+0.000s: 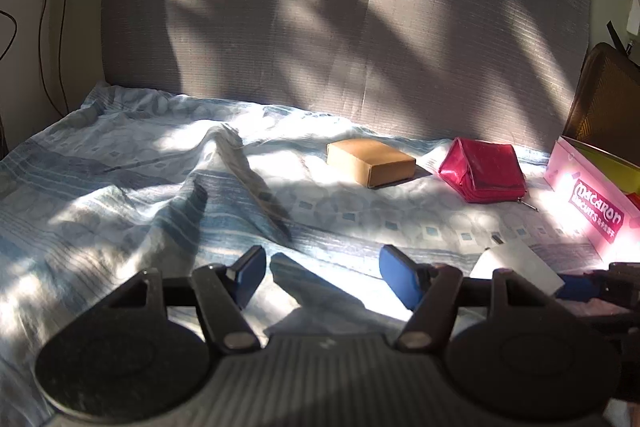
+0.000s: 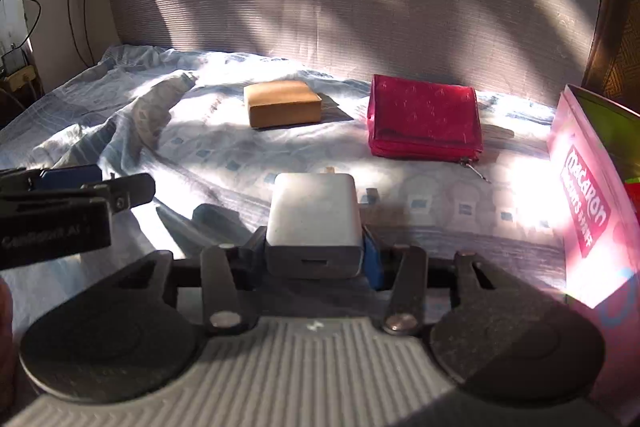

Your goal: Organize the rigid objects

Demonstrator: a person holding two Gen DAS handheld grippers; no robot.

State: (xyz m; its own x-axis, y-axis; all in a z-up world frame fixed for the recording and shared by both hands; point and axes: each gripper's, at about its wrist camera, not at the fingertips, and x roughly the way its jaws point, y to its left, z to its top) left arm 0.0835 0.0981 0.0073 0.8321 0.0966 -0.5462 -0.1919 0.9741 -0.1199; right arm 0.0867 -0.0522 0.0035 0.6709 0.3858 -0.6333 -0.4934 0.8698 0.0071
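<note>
My right gripper (image 2: pixel 314 251) is shut on a white charger block (image 2: pixel 314 223), held just above the bedsheet; the block also shows at the right in the left wrist view (image 1: pixel 520 265). My left gripper (image 1: pixel 322 273) is open and empty over the sheet, and its blue-padded fingers show at the left in the right wrist view (image 2: pixel 72 175). A brown cardboard box (image 1: pixel 370 161) (image 2: pixel 284 103) lies further back. A red zip wallet (image 1: pixel 484 171) (image 2: pixel 426 117) lies to its right. A pink Macaron biscuit box (image 1: pixel 592 203) (image 2: pixel 592 203) stands open at the far right.
A wrinkled blue patterned sheet (image 1: pixel 120 187) (image 2: pixel 200 147) covers the bed, with raised folds at the left. A grey upholstered backrest (image 1: pixel 340 27) rises behind. A wooden chair (image 1: pixel 608 99) stands at the right. Cables hang on the left wall (image 1: pixel 52 27).
</note>
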